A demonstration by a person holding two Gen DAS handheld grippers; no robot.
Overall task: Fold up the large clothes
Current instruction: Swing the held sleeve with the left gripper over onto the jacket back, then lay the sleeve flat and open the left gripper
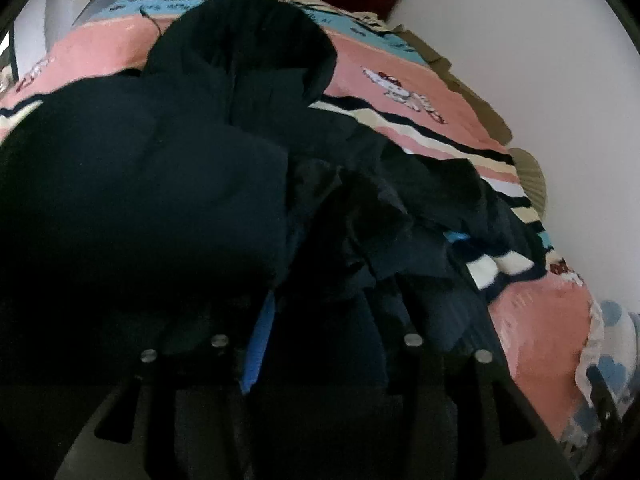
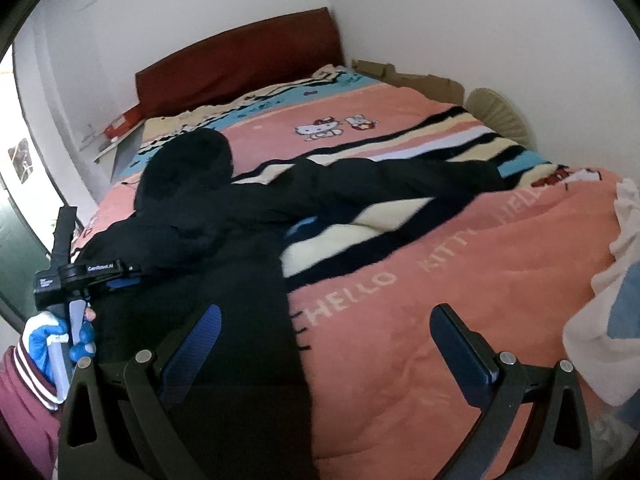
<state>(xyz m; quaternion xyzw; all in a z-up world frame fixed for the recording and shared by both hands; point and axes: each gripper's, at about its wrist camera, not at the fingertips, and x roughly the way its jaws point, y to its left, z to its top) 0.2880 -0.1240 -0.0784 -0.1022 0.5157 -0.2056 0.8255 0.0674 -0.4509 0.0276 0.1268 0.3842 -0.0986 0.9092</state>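
A large black hooded jacket [image 2: 208, 216] lies spread on the pink patterned bedspread [image 2: 440, 288], hood [image 2: 192, 156] toward the headboard and one sleeve [image 2: 400, 178] stretched to the right. In the left wrist view the jacket [image 1: 160, 184] fills most of the frame. My left gripper [image 1: 316, 320] is buried in the dark fabric near the jacket's left edge; a blue pad [image 1: 258, 344] shows, the fingertips are hidden. It also shows in the right wrist view [image 2: 96, 276], held by a blue-gloved hand. My right gripper [image 2: 326, 324] is open and empty above the jacket's hem.
A dark red headboard [image 2: 240, 64] stands at the far end against white walls. Cardboard [image 2: 420, 80] and a round fan [image 2: 500, 112] sit along the bed's right side. A white and blue cloth [image 2: 608, 312] lies at the right edge. Boxes and papers [image 2: 116, 128] lie left of the headboard.
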